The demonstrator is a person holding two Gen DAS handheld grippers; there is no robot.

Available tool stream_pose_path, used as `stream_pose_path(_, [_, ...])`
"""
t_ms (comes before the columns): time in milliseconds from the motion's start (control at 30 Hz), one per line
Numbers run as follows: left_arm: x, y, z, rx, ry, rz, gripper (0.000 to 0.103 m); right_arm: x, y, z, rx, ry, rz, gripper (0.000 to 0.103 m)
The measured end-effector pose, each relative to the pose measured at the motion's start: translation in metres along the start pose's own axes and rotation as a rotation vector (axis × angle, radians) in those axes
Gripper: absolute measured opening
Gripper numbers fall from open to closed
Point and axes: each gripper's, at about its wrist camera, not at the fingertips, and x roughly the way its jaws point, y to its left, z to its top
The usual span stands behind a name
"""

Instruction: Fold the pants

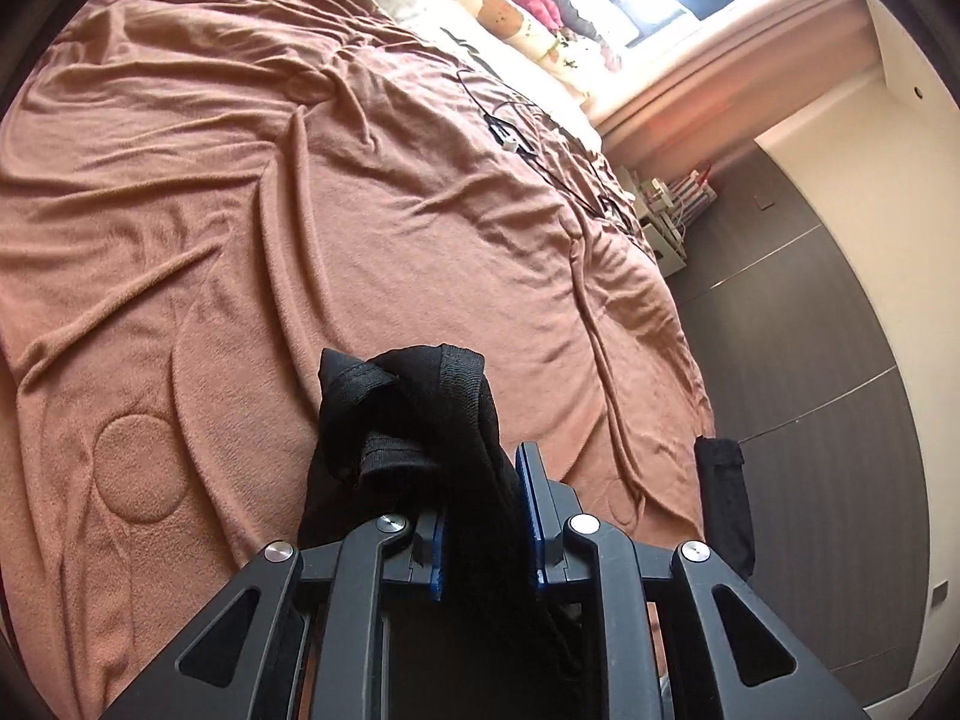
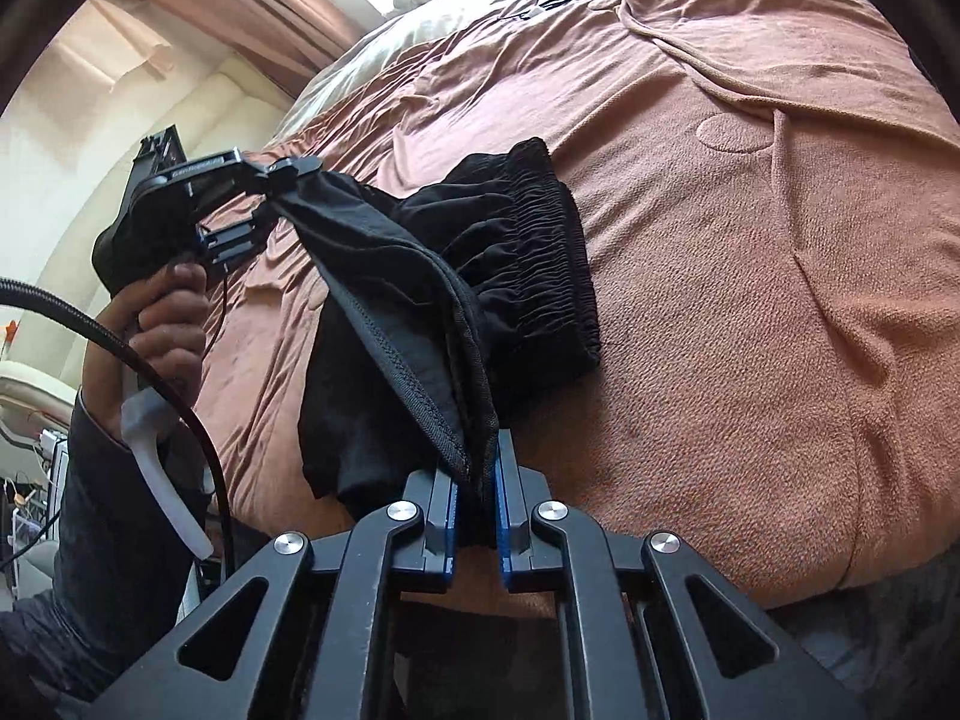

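Black pants [image 2: 492,276] lie bunched at frame centre on a brown bedspread [image 2: 750,300], each end pinched tight by the left gripper [image 1: 483,516] and right gripper [image 2: 477,516], so folding looks barely begun.

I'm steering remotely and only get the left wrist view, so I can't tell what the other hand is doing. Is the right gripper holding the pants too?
Observer: Yes. The right gripper is shut on a stitched edge of the pants.
Operator: Where's the waistband? I just see a black bunch.
Observer: The waistband lies gathered on the blanket, beyond the right jaws.
Operator: Are the pants stretched between the grippers?
Observer: A fold runs taut from the left gripper down to the right one, lifted off the blanket.
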Motion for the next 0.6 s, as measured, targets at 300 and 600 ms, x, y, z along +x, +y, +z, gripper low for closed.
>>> stream_pose_path(300, [0.035,-0.037,0.005,0.061,0.051,-0.018,0.017,-0.008,-0.005,-0.016,0.012,-0.013,0.015,0.005])
stream_pose_path(600, [0.067,-0.058,0.000,0.101,0.112,-0.014,0.025,-0.018,-0.013,-0.024,0.039,-0.030,0.010,0.005])
